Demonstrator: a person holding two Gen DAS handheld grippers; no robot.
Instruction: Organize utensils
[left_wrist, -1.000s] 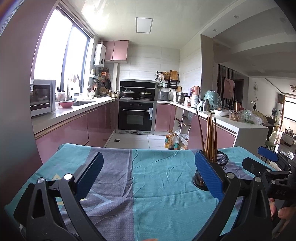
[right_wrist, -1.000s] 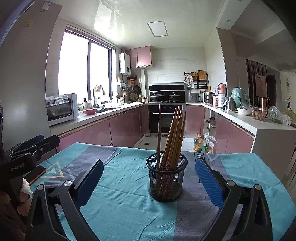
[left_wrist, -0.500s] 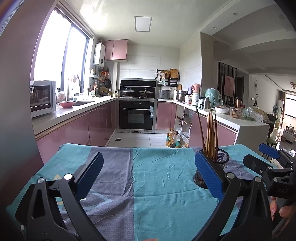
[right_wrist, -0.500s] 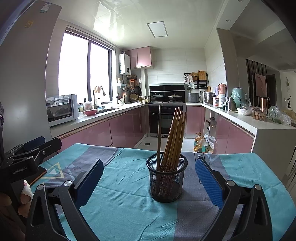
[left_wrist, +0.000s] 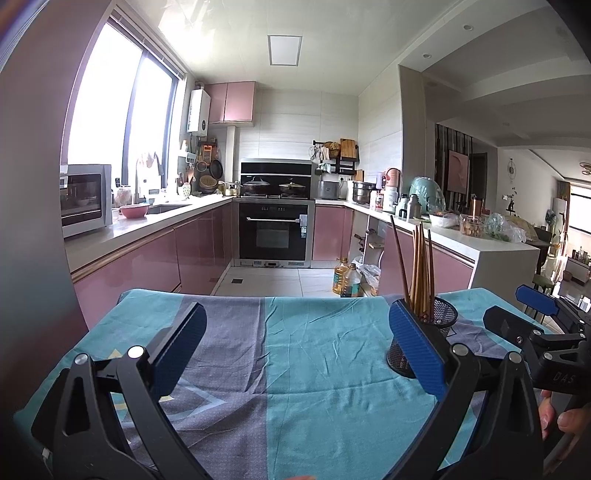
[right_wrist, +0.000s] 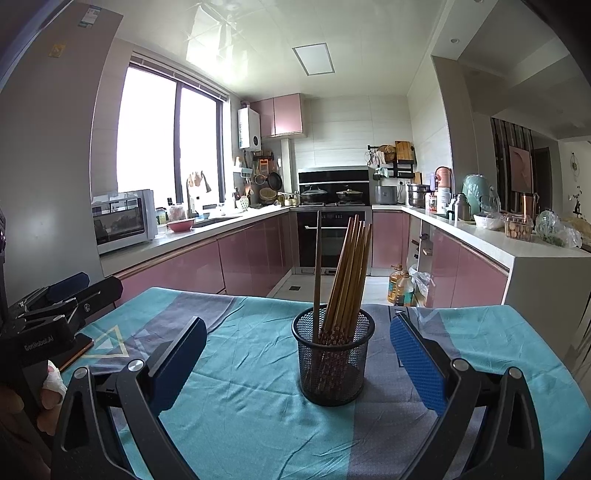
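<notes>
Just ahead of my right claw (right_wrist: 297, 363), spread wide and empty, stands the mesh holder (right_wrist: 333, 360) of chopsticks (right_wrist: 347, 273); my left claw (left_wrist: 297, 350) gapes wide too.

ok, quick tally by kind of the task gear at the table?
Tool: 2, left tool and right tool, both open
Mesh holder: 1
Chopstick bundle: 1, standing in the holder; the sticks overlap too much to count
Tablecloth: 1
Total: 5

Mesh cup (left_wrist: 443, 317) half behind the left hand-held gripper's finger (left_wrist: 415, 349); chopstick lower ends (right_wrist: 332, 354) veiled by mesh.
</notes>
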